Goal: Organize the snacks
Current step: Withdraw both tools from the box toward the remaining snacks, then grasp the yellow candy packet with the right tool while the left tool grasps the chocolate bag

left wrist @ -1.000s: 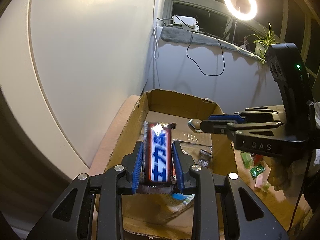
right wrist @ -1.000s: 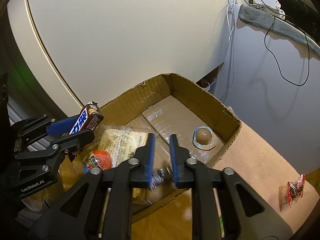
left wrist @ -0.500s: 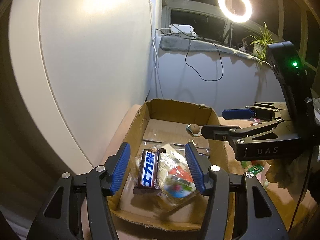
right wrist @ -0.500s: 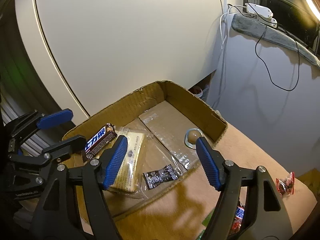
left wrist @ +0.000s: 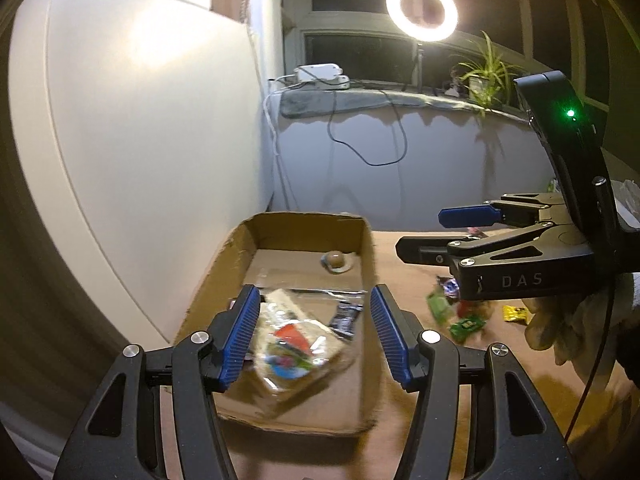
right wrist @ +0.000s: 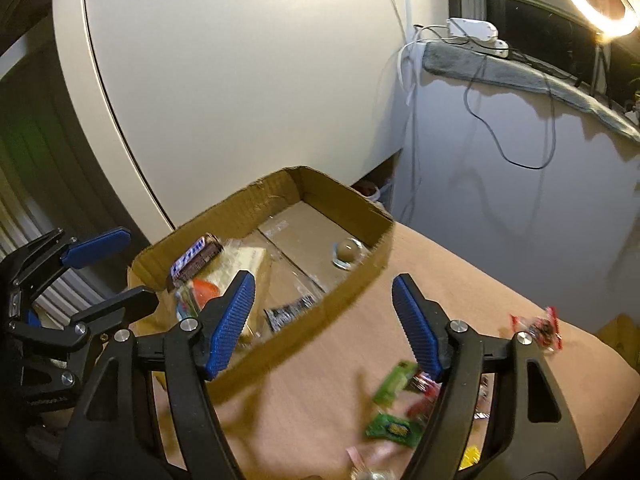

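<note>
An open cardboard box (left wrist: 370, 264) (right wrist: 352, 284) lies on the tan table. Inside are a chocolate bar (right wrist: 196, 258), a clear bag of colourful snacks (left wrist: 292, 340) (right wrist: 244, 260), a small black packet (left wrist: 346, 316) (right wrist: 290, 312) and a round brown sweet in a cup (left wrist: 336, 260) (right wrist: 347, 251). My left gripper (left wrist: 312, 308) hangs open above the box's near end, holding nothing. My right gripper (right wrist: 323, 284) is open over the box's right wall, also holding nothing. Each gripper also shows in the other's view, the right gripper (left wrist: 424, 232) and the left gripper (right wrist: 140, 268).
Loose snacks lie on the table right of the box: green packets (left wrist: 466, 324) (right wrist: 394, 384), a yellow one (left wrist: 516, 314), a red one (right wrist: 538, 328). A gloved hand (left wrist: 560, 320) holds the right gripper. A white curved panel (left wrist: 140, 140) stands left of the box; a ring light (left wrist: 422, 10) shines behind.
Both grippers opened: the left let the chocolate bar drop into the box, the right let go of the small black packet. Both then drew back and up from the box.
</note>
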`<act>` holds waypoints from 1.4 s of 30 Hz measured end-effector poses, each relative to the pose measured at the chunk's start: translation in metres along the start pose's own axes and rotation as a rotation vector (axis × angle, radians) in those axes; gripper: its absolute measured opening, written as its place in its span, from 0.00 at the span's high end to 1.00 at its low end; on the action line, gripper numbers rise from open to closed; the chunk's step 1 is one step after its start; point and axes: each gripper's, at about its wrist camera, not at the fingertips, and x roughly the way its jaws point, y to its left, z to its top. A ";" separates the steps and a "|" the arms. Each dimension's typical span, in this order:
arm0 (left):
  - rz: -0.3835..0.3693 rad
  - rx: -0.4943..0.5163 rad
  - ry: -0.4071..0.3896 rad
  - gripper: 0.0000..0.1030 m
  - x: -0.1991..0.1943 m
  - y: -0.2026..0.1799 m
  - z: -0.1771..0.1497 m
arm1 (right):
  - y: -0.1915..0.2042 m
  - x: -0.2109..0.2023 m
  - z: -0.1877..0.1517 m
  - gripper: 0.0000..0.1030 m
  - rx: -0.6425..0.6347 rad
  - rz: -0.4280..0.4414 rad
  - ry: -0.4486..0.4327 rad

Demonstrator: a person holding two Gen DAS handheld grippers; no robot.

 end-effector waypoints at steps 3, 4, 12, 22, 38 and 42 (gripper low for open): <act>-0.011 0.021 -0.006 0.45 -0.002 -0.014 0.001 | -0.009 -0.011 -0.010 0.27 0.004 -0.018 0.004; -0.013 0.028 -0.008 0.45 -0.003 -0.019 0.001 | -0.011 -0.014 -0.013 0.26 0.006 -0.024 0.006; -0.054 0.048 -0.002 0.45 -0.003 -0.046 0.001 | -0.047 -0.052 -0.046 0.22 0.047 -0.080 -0.001; -0.181 0.016 0.101 0.45 0.023 -0.071 -0.013 | -0.110 -0.080 -0.092 0.22 0.135 -0.126 0.048; -0.311 0.077 0.223 0.45 0.095 -0.140 -0.010 | -0.124 -0.038 -0.147 0.44 0.116 -0.017 0.190; -0.303 0.092 0.237 0.45 0.113 -0.151 -0.007 | -0.127 -0.031 -0.150 0.44 0.114 -0.006 0.194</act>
